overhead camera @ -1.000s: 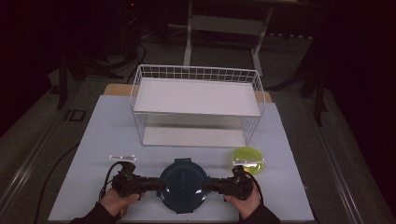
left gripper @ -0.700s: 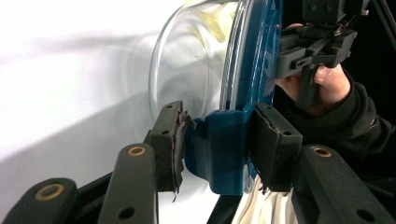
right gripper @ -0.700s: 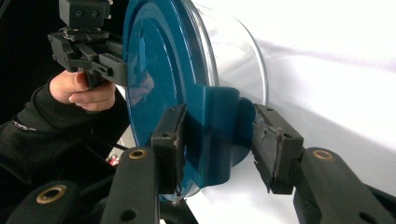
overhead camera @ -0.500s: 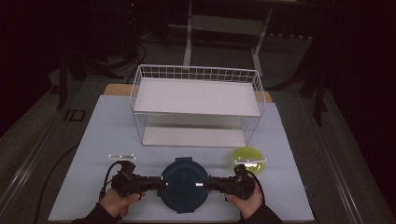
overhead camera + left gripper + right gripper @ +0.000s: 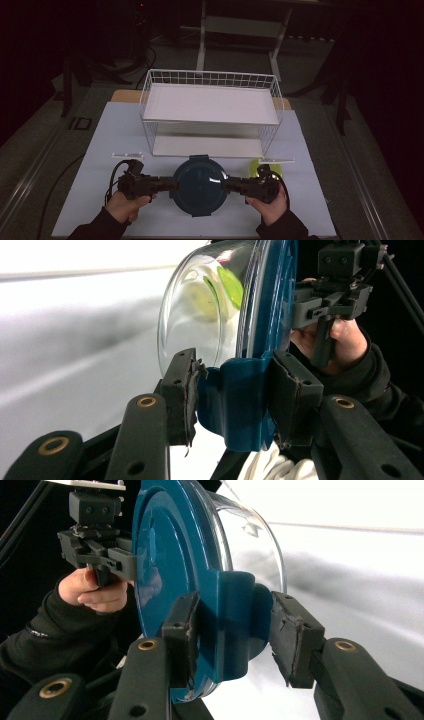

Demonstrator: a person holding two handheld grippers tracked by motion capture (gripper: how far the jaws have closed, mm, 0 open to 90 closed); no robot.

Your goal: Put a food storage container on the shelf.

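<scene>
My white-topped table [image 5: 110,130] stands on a grey floor [image 5: 45,150] in a dark, dim room. Beyond it I see a pale metal-legged stand [image 5: 240,25].

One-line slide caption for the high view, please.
Both grippers, left gripper and right gripper, clamp the side clips of a blue-lidded glass container before a white wire rack.

The green bowl [image 5: 272,167] is half hidden behind the right tool [image 5: 226,185] and hand.

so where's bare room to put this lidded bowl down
Free: the rack's top shelf, and the mat's left side beside the rack. Crowded: mat front right, where the green bowl sits by the right tongs.
</scene>
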